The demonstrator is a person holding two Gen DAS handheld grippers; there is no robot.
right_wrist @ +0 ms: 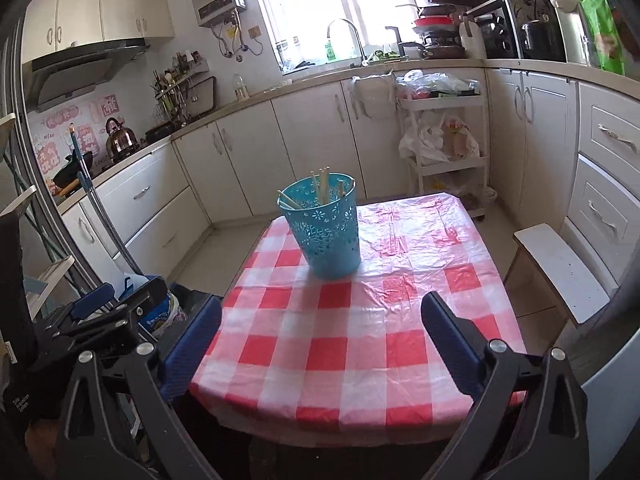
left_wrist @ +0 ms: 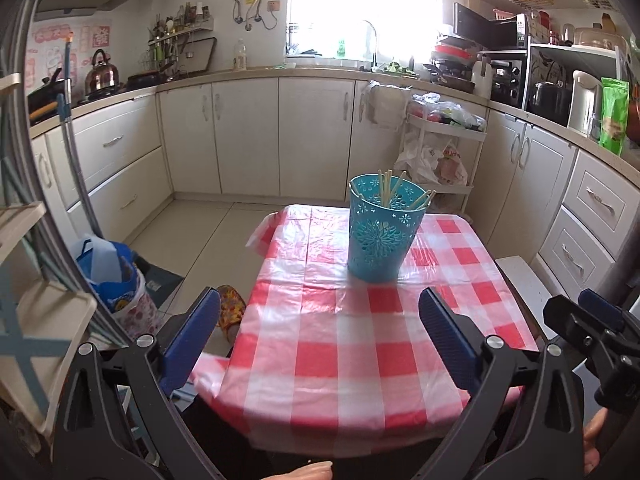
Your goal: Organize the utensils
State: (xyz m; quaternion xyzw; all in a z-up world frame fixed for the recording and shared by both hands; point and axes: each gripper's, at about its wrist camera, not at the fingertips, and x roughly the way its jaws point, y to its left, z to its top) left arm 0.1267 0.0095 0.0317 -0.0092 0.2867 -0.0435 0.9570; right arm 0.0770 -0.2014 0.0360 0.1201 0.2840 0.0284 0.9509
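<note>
Several chopsticks [left_wrist: 390, 190] already stand in the blue holder [left_wrist: 380, 232]; I see none loose beside it, and my left claw [left_wrist: 320, 336] and right claw [right_wrist: 320, 340] gape empty.

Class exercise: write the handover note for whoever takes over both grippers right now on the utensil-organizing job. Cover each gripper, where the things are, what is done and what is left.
Left gripper: jaws open, empty, near the table's front edge.
Right gripper: jaws open, empty, also at the front edge.
Blue holder: upright on the checked tablecloth, toward the far side.
Chopsticks: all standing loosely inside the holder, leaning different ways.
Done: no utensils are visible loose on the cloth.
Left: apparently nothing to collect; perhaps straighten the chopsticks.
</note>
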